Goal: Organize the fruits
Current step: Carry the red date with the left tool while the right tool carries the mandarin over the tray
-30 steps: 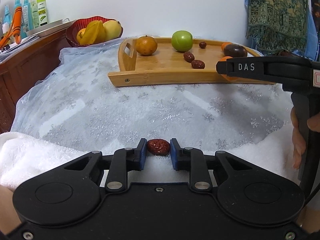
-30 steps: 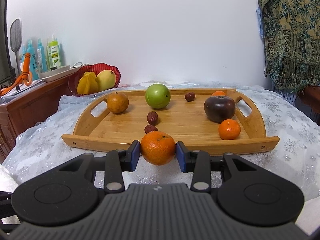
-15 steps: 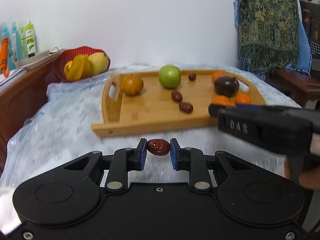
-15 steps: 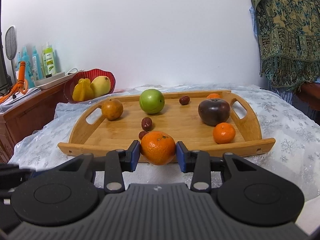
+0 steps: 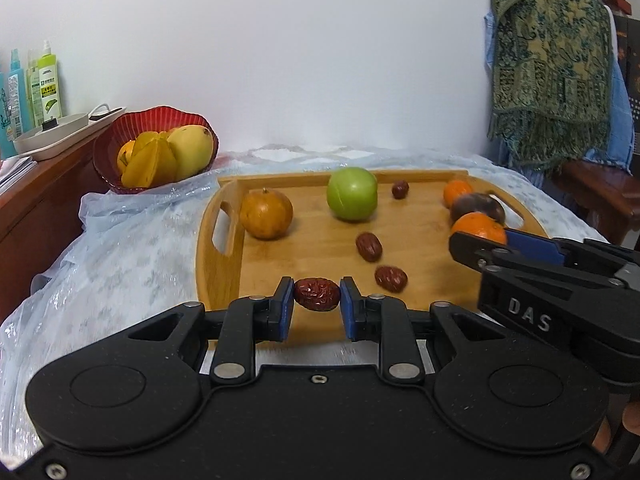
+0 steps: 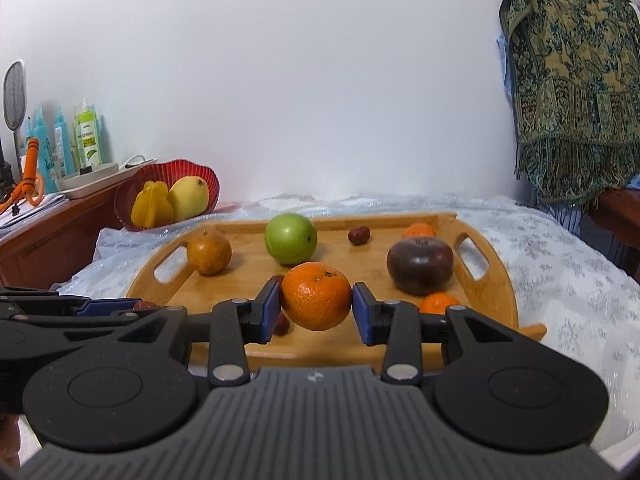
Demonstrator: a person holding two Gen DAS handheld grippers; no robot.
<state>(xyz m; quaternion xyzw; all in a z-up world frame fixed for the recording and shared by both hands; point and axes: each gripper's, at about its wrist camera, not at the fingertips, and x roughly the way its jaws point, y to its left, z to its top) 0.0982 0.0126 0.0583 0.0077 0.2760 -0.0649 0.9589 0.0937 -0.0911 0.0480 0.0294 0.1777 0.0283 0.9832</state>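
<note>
My left gripper [image 5: 317,300] is shut on a wrinkled red date [image 5: 317,294], held above the near edge of the wooden tray [image 5: 320,240]. My right gripper [image 6: 316,306] is shut on an orange mandarin [image 6: 316,295], held over the tray's [image 6: 496,280] front part; it also shows in the left wrist view [image 5: 480,240]. On the tray lie a green apple [image 6: 291,238], a brownish-orange round fruit [image 6: 209,255], a dark purple fruit [image 6: 420,265], small mandarins [image 6: 439,303] and loose dates [image 5: 369,246].
A red bowl [image 5: 156,152] with starfruit and a mango stands at the back left. A wooden sideboard [image 6: 52,228] with bottles is on the left. A patterned cloth [image 6: 572,92] hangs at the right. A snowflake tablecloth [image 6: 568,272] covers the table.
Both grippers have moved forward toward the tray, still holding their fruits. The left gripper rose from the cloth to the tray's near edge; the mandarin now hangs over the tray.
</note>
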